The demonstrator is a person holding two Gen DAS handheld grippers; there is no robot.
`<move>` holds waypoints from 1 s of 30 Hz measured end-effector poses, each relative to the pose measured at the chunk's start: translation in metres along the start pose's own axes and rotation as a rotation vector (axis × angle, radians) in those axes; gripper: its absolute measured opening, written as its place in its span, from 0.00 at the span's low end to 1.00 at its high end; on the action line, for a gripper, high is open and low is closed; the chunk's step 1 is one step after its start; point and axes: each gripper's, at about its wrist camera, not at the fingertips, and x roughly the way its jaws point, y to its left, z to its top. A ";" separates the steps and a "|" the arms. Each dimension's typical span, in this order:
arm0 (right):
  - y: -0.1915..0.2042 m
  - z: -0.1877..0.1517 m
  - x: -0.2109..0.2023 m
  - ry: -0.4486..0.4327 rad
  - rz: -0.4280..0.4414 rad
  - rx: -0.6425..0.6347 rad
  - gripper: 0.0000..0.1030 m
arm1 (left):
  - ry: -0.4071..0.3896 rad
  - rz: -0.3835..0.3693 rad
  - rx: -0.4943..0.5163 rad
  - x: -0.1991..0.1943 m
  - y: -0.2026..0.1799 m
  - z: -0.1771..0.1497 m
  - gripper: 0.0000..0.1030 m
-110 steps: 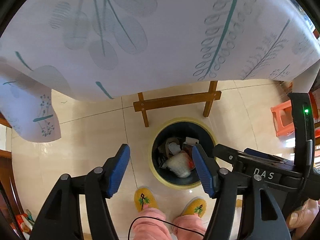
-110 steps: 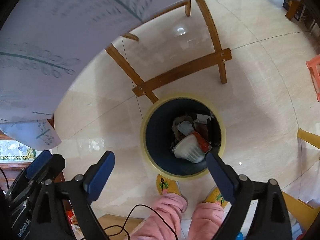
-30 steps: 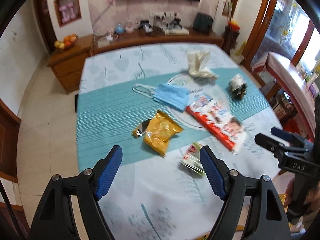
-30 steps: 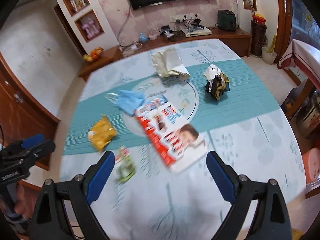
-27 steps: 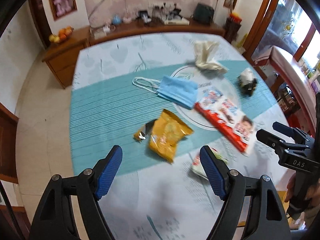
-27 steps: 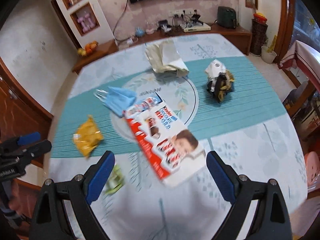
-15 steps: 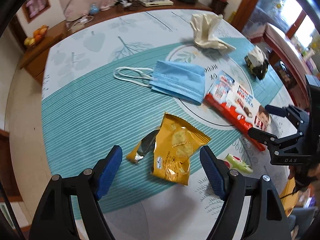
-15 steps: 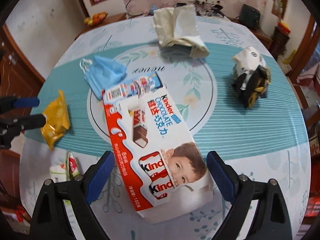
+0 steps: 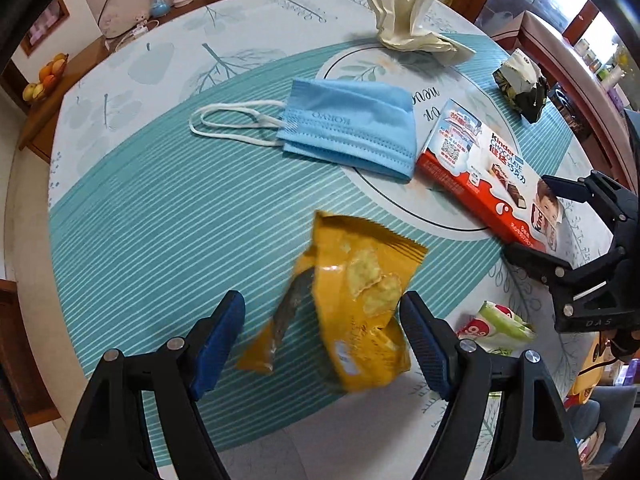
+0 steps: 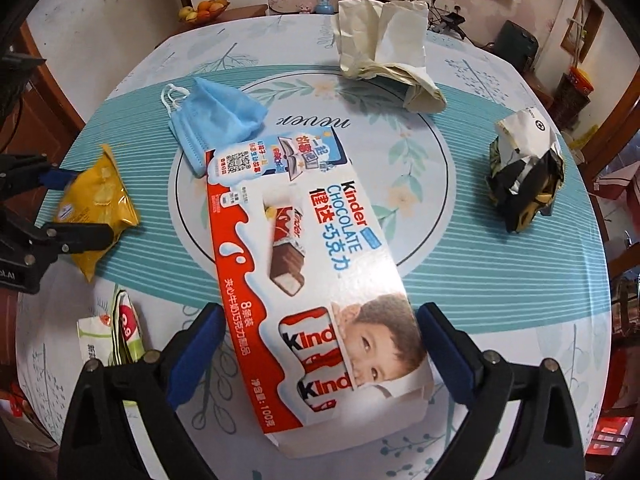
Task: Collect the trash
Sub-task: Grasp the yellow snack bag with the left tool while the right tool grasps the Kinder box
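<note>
Bracketing litter: crinkled yellow foil snack bag (image 9: 356,300) lies on the table between the left gripper (image 9: 322,336)'s released jaws.
At three o'clock, red-and-white cardboard chocolate box (image 10: 316,276) sits inside the spread right gripper (image 10: 320,336); slippery foil may squirt free.

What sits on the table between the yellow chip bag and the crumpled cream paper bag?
The blue face mask lies between the yellow chip bag and the crumpled cream paper bag, clearest in the left wrist view.
</note>
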 end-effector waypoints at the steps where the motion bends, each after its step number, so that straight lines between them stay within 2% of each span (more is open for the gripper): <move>1: 0.001 0.000 0.000 0.003 -0.003 0.000 0.89 | -0.003 0.001 0.001 0.000 0.000 0.000 0.76; 4: 0.003 0.003 0.002 0.008 -0.011 0.017 0.87 | -0.008 0.007 0.010 0.000 -0.001 0.000 0.72; 6: 0.005 0.000 0.000 0.010 -0.015 0.034 0.87 | -0.026 0.025 0.022 -0.003 -0.003 0.000 0.45; 7: 0.006 -0.002 -0.001 0.010 -0.012 0.047 0.87 | -0.030 0.032 0.029 -0.002 -0.006 0.001 0.37; 8: 0.006 -0.004 -0.002 0.009 -0.009 0.056 0.87 | -0.029 0.025 0.033 -0.003 -0.007 0.001 0.21; 9: 0.006 -0.005 -0.004 0.006 -0.006 0.073 0.86 | -0.024 0.013 0.028 -0.003 -0.008 0.002 0.16; 12: 0.003 -0.011 -0.014 -0.010 0.004 0.112 0.86 | -0.023 -0.011 0.008 -0.005 -0.009 -0.001 0.12; 17: -0.006 -0.017 -0.035 -0.053 0.031 0.186 0.86 | -0.061 -0.012 -0.014 -0.019 -0.014 -0.005 0.11; 25: -0.016 -0.039 -0.077 -0.106 0.075 0.286 0.86 | -0.142 -0.024 -0.018 -0.073 -0.040 -0.020 0.11; 30: -0.019 -0.062 -0.101 -0.113 0.111 0.327 0.86 | -0.173 -0.033 -0.012 -0.103 -0.071 -0.039 0.11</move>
